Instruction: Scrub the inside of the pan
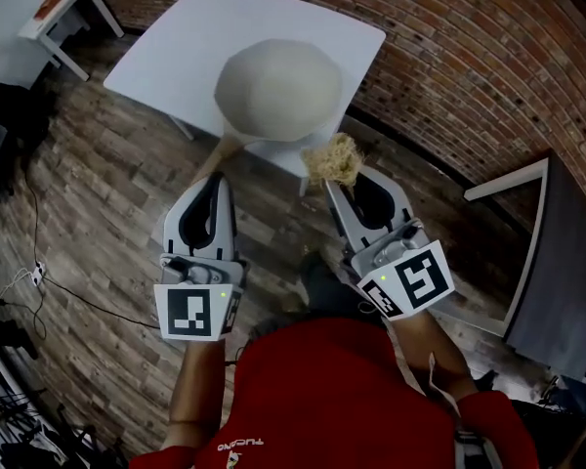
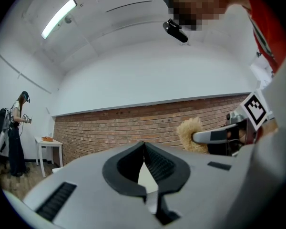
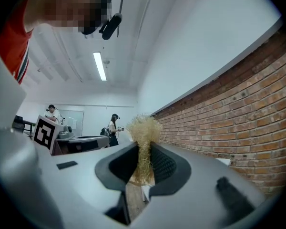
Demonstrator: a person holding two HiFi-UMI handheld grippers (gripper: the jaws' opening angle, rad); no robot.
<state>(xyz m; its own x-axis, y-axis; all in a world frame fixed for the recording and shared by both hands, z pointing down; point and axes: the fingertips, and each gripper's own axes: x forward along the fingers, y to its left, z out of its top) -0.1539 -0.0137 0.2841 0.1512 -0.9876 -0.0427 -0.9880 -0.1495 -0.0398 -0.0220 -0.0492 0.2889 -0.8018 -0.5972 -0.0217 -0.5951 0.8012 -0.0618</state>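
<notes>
While the pan (image 1: 278, 91) sits on the white table (image 1: 176, 37), its pale round body near the table's near edge and its wooden handle (image 1: 225, 152) pointing back toward the person, both grippers are held in front of the red-shirted chest above the plank floor (image 1: 98, 184). The right gripper (image 1: 344, 179) is at the table's near edge, just beside the pan's rim. Its jaws are clamped on a straw-coloured scrubber (image 1: 332, 159), whose frizzy tuft sticks out past their tips. The left gripper (image 1: 218, 179) has its jaws pressed together at the tips. In the head view the handle's end lies right by those tips, but I cannot tell whether they touch. A brick wall (image 1: 449, 57) runs behind the table.
</notes>
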